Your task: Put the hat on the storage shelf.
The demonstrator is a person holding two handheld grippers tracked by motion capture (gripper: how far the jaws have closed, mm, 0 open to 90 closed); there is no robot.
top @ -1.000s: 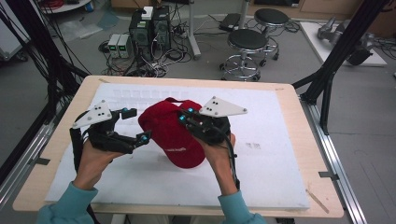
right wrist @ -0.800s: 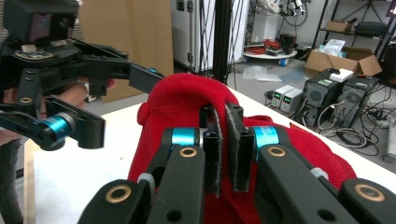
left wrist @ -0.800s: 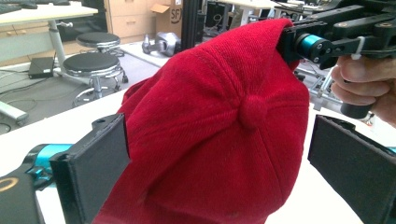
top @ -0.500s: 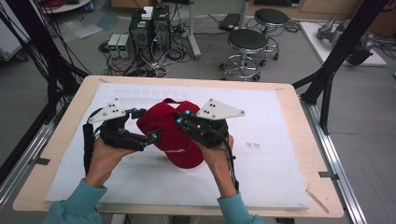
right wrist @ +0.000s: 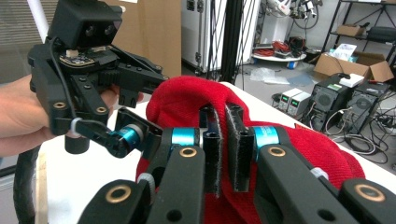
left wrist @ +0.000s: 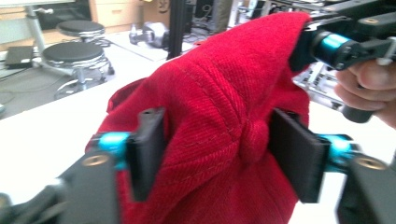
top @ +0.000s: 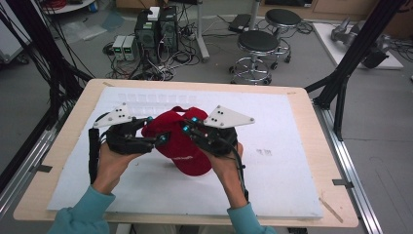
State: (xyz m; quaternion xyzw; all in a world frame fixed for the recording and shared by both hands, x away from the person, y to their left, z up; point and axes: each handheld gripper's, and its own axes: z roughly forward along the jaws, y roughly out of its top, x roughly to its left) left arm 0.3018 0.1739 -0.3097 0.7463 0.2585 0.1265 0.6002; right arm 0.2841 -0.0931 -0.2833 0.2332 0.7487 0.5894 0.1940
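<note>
Two grippers meet on one red cap [top: 182, 146] over the middle of the white mat [top: 287, 185] that covers the table [top: 311, 105]. Nearest the person, the cap's brim lies on the mat and points back toward the table's near edge, so the cap's long axis runs from near to far, with the crown raised at the far end. The left gripper [top: 160, 132] has just been closing its jaws, and in the left gripper view its pads press the crown from both sides, the top button bulging between them. The right gripper [top: 189, 124] is clamped tight on a fold of the crown fabric, its pads [right wrist: 238, 144] almost together. Beyond the table stand two stools [top: 260, 46] and some computer cases [top: 157, 29] on the floor.
</note>
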